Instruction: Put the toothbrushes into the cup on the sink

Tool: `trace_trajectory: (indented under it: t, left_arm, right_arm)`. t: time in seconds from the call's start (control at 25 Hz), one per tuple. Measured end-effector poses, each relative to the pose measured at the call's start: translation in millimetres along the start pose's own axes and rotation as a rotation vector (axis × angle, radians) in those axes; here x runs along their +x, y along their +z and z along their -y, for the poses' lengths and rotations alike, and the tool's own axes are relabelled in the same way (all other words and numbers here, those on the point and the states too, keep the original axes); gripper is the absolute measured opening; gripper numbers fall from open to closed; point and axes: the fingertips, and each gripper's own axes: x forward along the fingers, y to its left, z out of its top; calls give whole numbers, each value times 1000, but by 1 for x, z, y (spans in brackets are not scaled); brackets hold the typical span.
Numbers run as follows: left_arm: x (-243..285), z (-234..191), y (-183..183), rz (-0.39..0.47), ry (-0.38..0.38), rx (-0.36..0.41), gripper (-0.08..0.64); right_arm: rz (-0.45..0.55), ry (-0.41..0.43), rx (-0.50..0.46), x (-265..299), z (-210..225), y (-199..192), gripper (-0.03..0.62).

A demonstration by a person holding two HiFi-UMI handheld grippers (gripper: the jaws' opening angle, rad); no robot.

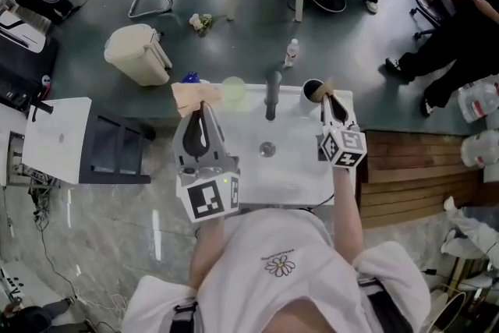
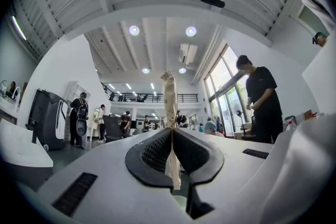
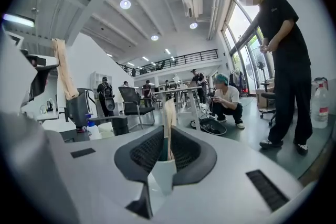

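Note:
My left gripper (image 1: 204, 115) is over the white sink's (image 1: 300, 175) left side, pointing up. It is shut on a beige toothbrush (image 2: 169, 107) that stands straight up between the jaws. My right gripper (image 1: 330, 104) is at the sink's back right corner, shut on a second beige toothbrush (image 3: 168, 122). Right next to its tips stands the cup (image 1: 310, 91), white with a dark inside. In the right gripper view a white cup rim (image 3: 160, 174) shows just below the jaws, and the left gripper's toothbrush (image 3: 65, 75) shows at the left.
A dark faucet (image 1: 271, 93) stands at the sink's back, with a pale green cup (image 1: 233, 90) and a tan block (image 1: 192, 97) to its left. The drain (image 1: 267, 148) lies mid-basin. Beyond are a beige bin (image 1: 136, 52), a small bottle (image 1: 291, 51) and people.

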Motion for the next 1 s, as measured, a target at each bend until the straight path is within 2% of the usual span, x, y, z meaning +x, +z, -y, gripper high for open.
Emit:
trace_trajectory:
  t: [0.2,0.32,0.48,0.6,0.68,0.84,1.0]
  left_arm:
    - [-2,-5,1,1,4,1,26]
    - [-3,-8,4,4,8,-11,26]
    - [-6,-8,5,5,8,-25,26]
    - [-7,-7,7,7,-2,-9,26]
    - [-9,-5,10,14,-10,-9,26]
    - [-13,1,16,38,-28,0,26]
    - [-14,5,17,53,-35,9,26]
  right_arm:
    - [18,-14,-3,-1,1,10,77]
    - [71,-36,-47,-9,-1,37,86]
    - [208,-54,-217,-31,-16,102,87]
    - [345,-25,-238,-55,-37,148,86]
    - [399,-19,-240,-71,-51,166,63]
    - [445,-25,-264,-101,-75,176,20]
    - [435,-4,-263,-115,-93,171,12]
